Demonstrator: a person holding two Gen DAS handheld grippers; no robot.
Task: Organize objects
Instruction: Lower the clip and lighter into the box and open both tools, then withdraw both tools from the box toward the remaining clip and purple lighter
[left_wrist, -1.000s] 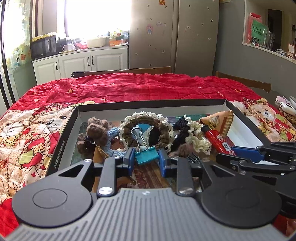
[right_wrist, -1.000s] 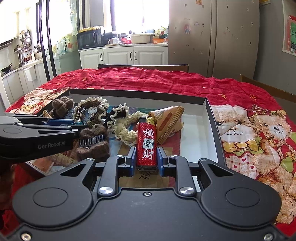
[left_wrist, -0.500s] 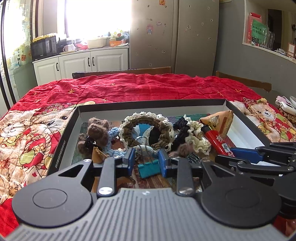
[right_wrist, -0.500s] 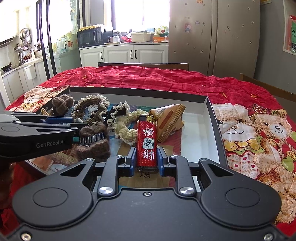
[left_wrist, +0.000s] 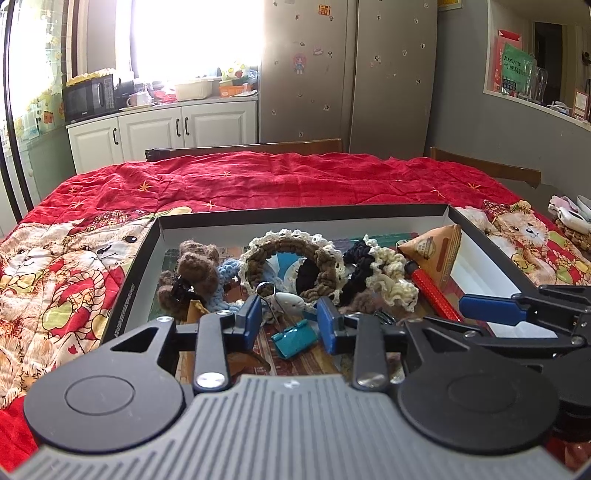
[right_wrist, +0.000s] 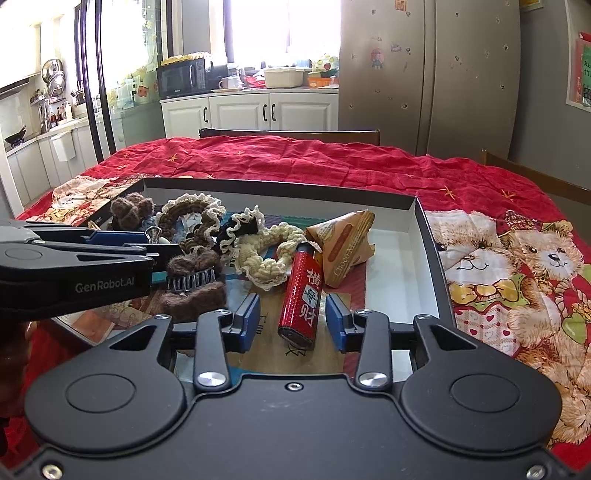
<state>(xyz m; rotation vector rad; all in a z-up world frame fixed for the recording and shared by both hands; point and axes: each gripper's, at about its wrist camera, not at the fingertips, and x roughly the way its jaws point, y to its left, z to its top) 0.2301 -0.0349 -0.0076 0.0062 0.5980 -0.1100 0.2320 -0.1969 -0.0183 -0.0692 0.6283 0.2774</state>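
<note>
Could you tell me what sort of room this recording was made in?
Most likely a home kitchen with a dining table: a tall fridge, white cabinets bearing a microwave, and a table under a red cloth.

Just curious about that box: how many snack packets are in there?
1: a tan triangular snack packet at the box's right side, beside the red lighter. Others may hide under the crocheted pile.

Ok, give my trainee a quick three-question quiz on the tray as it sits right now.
1. True or false: the red lighter is clamped by the right gripper.
2. Which item lies between the left gripper pads: A) teal binder clip B) snack packet C) brown hair claw?
3. Where do all these items sit?

Key: 1 false, both grippers' jaws have just been opening, pads clear; 2 A; 3 inside the black-rimmed tray.
</note>
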